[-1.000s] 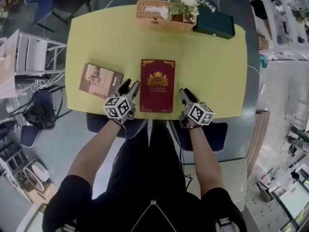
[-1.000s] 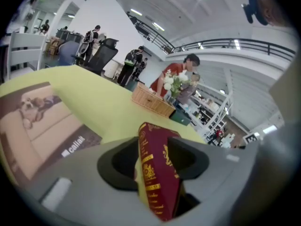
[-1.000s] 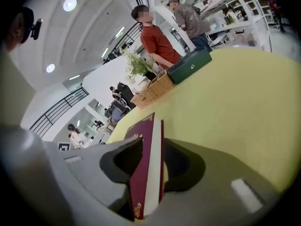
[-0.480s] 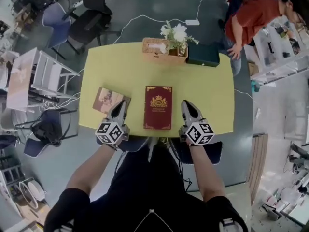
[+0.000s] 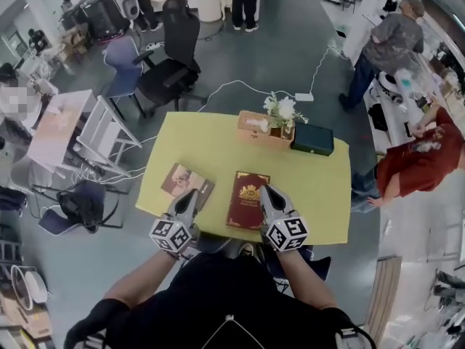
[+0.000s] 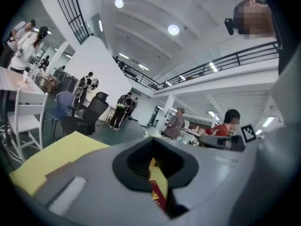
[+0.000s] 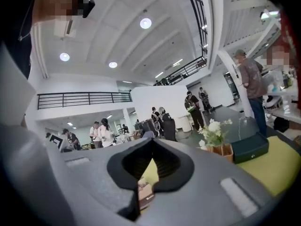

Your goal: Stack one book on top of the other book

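Left gripper (image 5: 190, 196) fingers: pressed together, nothing between them; red cover and yellow top glimpsed below through the gap in the left gripper view.
Right gripper (image 5: 265, 190) fingers: shut tight too, empty; corner of the brown cover seen through the gap in the right gripper view.
Gripper pose: both held up over the near edge of the tabletop (image 5: 211, 147), pointing away from the body and about level, marker cubes nearest the camera.
Brown book (image 5: 183, 179): flat on the tabletop, left side, slightly turned; left fingertips overlap its near right corner in the head view.
Red book (image 5: 245, 202): flat near the middle of the near edge, gold crest up; just right of the brown book, apart from it, not stacked; right fingertips overlap its right edge in the head view.
Far edge: wicker box (image 5: 254, 131) with white flowers (image 5: 282, 110) beside it, dark green case (image 5: 312, 139) to the right.
Around: black office chair (image 5: 176, 31) beyond the tabletop, person in a red top (image 5: 418, 162) at right, person in grey (image 5: 385, 46) further back.
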Action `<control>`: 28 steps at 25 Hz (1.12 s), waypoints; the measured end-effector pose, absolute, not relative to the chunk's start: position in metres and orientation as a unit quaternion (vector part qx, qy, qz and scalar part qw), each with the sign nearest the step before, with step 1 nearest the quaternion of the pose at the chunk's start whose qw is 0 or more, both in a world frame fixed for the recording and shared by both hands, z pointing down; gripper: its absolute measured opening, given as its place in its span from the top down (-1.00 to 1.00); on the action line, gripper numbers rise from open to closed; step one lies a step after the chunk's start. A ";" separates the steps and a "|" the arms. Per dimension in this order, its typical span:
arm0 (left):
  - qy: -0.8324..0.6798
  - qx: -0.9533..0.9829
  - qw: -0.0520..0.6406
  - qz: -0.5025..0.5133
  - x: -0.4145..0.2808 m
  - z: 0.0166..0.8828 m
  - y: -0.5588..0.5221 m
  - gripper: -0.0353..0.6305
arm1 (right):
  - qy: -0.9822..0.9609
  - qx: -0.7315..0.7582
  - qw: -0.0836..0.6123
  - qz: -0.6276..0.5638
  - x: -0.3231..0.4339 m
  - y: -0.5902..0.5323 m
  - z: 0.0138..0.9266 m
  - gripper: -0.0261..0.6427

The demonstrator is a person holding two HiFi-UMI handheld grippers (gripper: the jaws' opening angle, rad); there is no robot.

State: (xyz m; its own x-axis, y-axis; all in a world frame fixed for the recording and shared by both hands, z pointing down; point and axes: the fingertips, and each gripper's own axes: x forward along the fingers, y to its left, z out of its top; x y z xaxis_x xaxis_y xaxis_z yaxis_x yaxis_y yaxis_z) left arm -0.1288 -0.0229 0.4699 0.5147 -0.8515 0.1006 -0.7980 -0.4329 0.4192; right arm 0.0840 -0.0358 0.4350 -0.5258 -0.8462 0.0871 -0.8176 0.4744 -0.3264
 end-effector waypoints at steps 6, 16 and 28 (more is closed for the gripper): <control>-0.505 0.836 0.205 -0.063 -0.138 0.464 0.002 0.87 | 0.894 -0.413 0.028 -0.171 0.024 -0.020 0.431 0.91; -0.577 0.777 0.241 -0.064 -0.175 0.492 0.036 0.87 | 0.925 -0.325 -0.013 -0.198 -0.024 0.001 0.469 0.91; -0.672 0.682 0.286 -0.041 -0.229 0.526 0.085 0.87 | 0.938 -0.271 -0.049 -0.210 -0.062 -0.027 0.505 0.91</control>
